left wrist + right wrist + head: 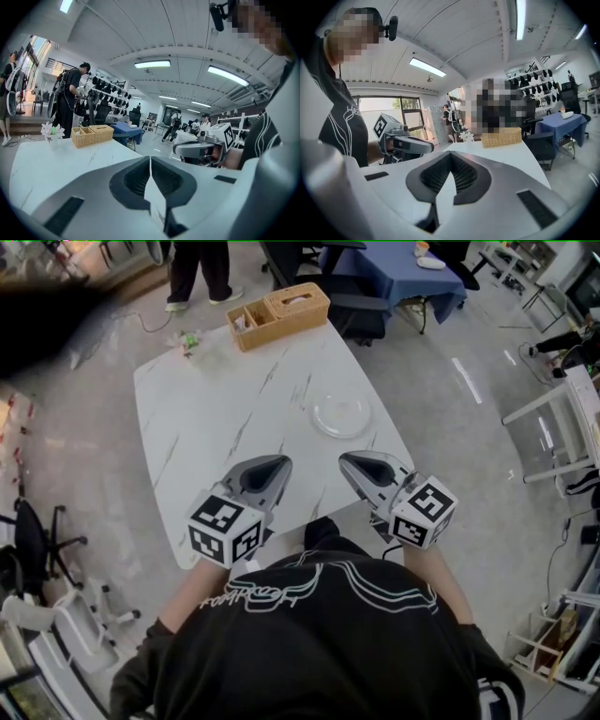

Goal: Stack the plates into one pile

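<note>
My left gripper (284,463) and right gripper (346,460), both closed tight and empty, hover near the stacked clear glass plates (342,414) on the white marble table (216,418)

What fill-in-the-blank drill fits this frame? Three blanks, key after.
The jaws of the left gripper and the right gripper are both ____. The clear plate lies nearer the ____ gripper. The wicker basket stands at the ____ end of the table, seen from the person.
Missing words: shut; right; far.
</note>
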The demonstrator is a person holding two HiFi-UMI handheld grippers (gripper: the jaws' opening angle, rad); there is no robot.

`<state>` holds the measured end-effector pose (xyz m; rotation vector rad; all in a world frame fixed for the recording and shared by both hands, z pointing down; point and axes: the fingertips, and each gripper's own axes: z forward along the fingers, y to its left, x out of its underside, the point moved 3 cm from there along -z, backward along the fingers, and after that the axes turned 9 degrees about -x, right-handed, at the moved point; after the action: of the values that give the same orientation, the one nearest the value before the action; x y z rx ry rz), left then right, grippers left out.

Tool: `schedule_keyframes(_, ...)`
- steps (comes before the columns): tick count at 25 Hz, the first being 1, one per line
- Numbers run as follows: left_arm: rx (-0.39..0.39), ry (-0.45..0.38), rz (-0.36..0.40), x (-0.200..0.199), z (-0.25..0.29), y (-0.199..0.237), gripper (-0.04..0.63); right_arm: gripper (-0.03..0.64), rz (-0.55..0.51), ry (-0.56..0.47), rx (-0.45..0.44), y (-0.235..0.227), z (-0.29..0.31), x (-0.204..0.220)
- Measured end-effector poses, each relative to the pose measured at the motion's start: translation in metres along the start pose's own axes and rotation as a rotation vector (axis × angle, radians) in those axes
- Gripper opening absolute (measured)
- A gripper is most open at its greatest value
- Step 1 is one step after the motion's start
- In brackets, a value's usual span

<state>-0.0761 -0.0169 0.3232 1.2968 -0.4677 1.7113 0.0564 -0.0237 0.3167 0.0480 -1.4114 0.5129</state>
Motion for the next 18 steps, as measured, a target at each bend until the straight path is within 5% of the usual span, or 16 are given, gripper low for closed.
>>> schedule_keyframes(18,0.01,0.052,0.022,0.018,0.026,-0.001,0.031,0.026,0.034,0.006,0.049,-0.021,-0.009,0.019)
